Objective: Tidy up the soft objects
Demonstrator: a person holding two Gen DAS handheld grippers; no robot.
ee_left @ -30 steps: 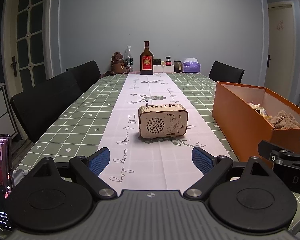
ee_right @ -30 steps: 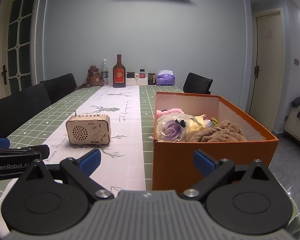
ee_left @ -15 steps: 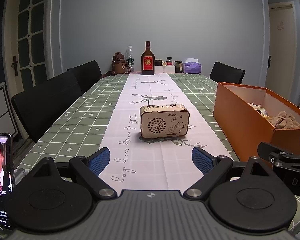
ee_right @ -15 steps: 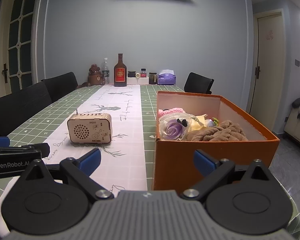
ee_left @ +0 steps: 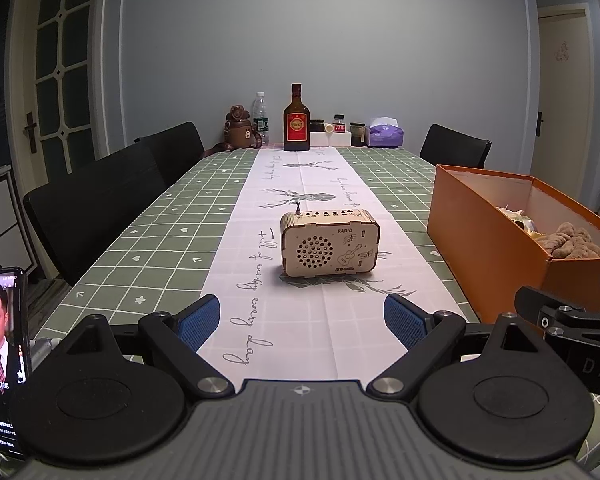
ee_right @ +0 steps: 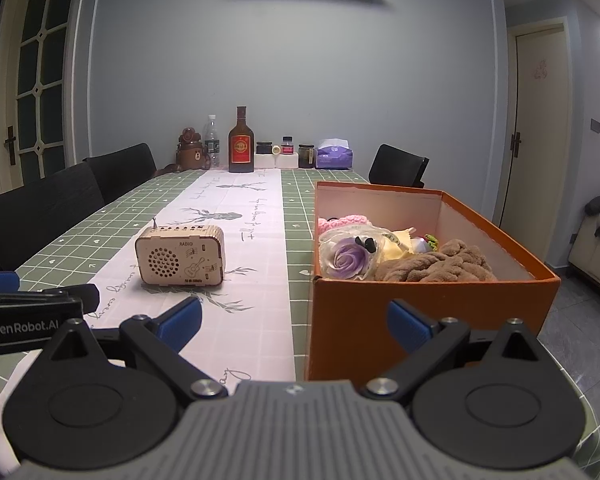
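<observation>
An open orange box (ee_right: pixel 428 312) stands on the table's right side; it also shows in the left wrist view (ee_left: pixel 488 248). Inside lie a brown plush towel (ee_right: pixel 436 266), a purple fabric rose (ee_right: pixel 348 260), a pink knit piece (ee_right: pixel 340 222) and pale items behind. My right gripper (ee_right: pixel 294 318) is open and empty, just in front of the box's near wall. My left gripper (ee_left: pixel 302 322) is open and empty over the white runner, short of the wooden radio (ee_left: pixel 330 248).
The wooden radio (ee_right: pixel 180 256) sits mid-table. A bottle (ee_left: pixel 296 124), a water bottle, a bear flask, jars and a tissue box (ee_left: pixel 386 133) line the far end. Black chairs (ee_left: pixel 96 204) flank the table. A phone (ee_left: pixel 2 360) is at the left.
Both grippers have drifted back slightly; the radio and box sit a little further ahead in the views. Both stay open and empty.
</observation>
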